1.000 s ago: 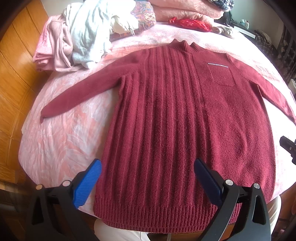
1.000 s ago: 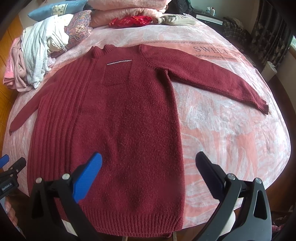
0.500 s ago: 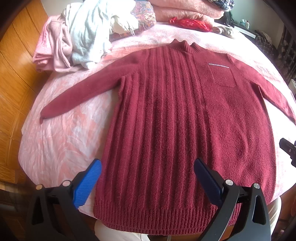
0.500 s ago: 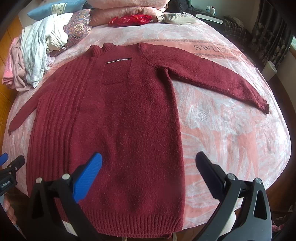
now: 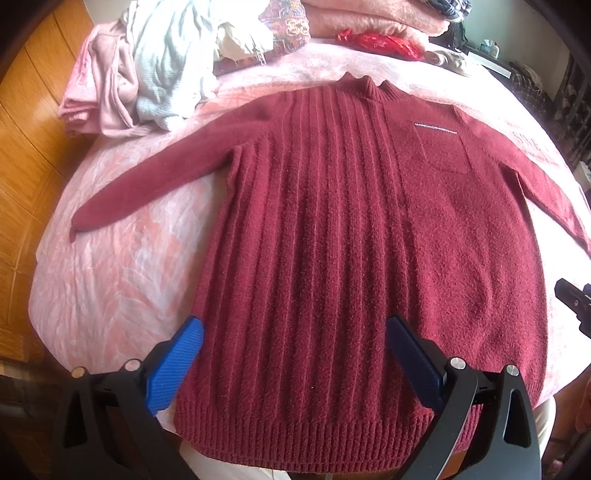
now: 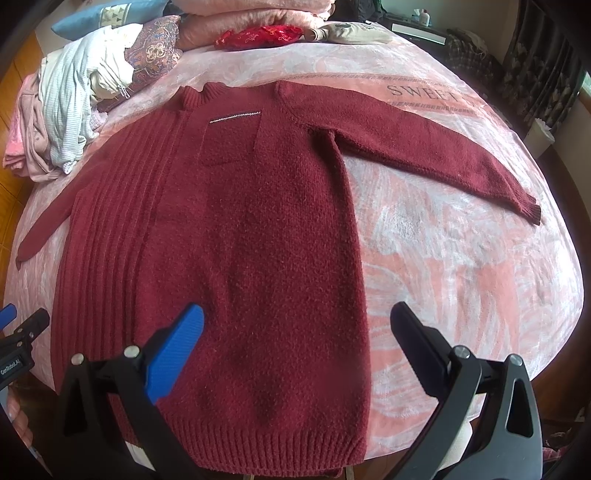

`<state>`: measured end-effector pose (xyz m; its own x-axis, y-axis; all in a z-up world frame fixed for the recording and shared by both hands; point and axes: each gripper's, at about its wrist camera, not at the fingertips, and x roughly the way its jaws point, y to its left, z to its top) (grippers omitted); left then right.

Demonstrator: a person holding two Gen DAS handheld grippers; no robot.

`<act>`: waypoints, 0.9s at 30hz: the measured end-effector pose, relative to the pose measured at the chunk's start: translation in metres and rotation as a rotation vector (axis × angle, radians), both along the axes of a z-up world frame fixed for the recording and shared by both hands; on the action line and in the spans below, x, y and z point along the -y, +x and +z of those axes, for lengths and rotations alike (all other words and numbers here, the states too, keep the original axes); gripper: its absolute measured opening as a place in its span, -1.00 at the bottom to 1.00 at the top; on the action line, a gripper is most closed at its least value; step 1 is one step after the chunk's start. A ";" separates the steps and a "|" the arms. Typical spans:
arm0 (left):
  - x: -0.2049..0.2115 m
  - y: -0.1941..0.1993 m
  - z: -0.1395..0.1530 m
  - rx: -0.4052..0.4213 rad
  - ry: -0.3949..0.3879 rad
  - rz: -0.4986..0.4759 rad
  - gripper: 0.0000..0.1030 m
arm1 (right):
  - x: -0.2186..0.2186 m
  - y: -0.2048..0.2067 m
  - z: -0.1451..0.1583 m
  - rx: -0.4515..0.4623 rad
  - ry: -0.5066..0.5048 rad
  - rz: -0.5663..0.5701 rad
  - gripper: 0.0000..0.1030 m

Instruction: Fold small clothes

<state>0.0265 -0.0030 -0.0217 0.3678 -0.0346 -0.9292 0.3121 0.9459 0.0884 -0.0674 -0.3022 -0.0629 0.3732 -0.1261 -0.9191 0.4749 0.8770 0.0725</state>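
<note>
A dark red knit sweater [image 5: 351, 229] lies flat, front up, on the pink bed cover, both sleeves spread out, hem toward me. It also shows in the right wrist view [image 6: 251, 236]. My left gripper [image 5: 293, 334] is open and empty, hovering over the hem's left half. My right gripper [image 6: 295, 321] is open and empty, over the hem's right edge. The right sleeve cuff [image 6: 532, 210] lies far right; the left cuff [image 5: 79, 221] lies far left.
A heap of pale and pink clothes [image 5: 147, 66] sits at the bed's back left. Folded pink blankets [image 6: 255, 18], a red cloth [image 6: 258, 37] and a patterned cushion [image 6: 151, 51] lie at the back. Wooden floor [image 5: 22, 147] lies to the left.
Both grippers have drifted slightly forward over the sweater's hem. The sweater has not moved.
</note>
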 end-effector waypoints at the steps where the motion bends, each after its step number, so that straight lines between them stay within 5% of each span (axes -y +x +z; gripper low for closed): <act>1: 0.000 0.003 -0.003 -0.021 -0.017 0.003 0.93 | 0.005 0.001 -0.001 0.002 0.009 -0.002 0.95; 5: 0.014 0.022 -0.019 -0.079 -0.035 0.005 0.93 | 0.056 0.000 -0.001 0.004 0.018 -0.066 0.95; 12: 0.078 0.071 -0.017 -0.046 -0.063 -0.013 0.93 | 0.233 -0.013 -0.006 -0.101 -0.068 -0.283 0.95; 19: 0.148 0.100 -0.018 -0.032 -0.059 -0.058 0.93 | 0.377 -0.043 -0.025 -0.157 -0.029 -0.442 0.95; 27: 0.179 0.108 -0.034 -0.055 -0.045 -0.072 0.93 | 0.437 -0.063 -0.077 -0.197 0.126 -0.503 0.95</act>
<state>0.1348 -0.1820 -0.0558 0.3109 -0.1012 -0.9450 0.3829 0.9234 0.0272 -0.1308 -0.7391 -0.1399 0.1146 -0.1287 -0.9850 0.8482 0.5289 0.0296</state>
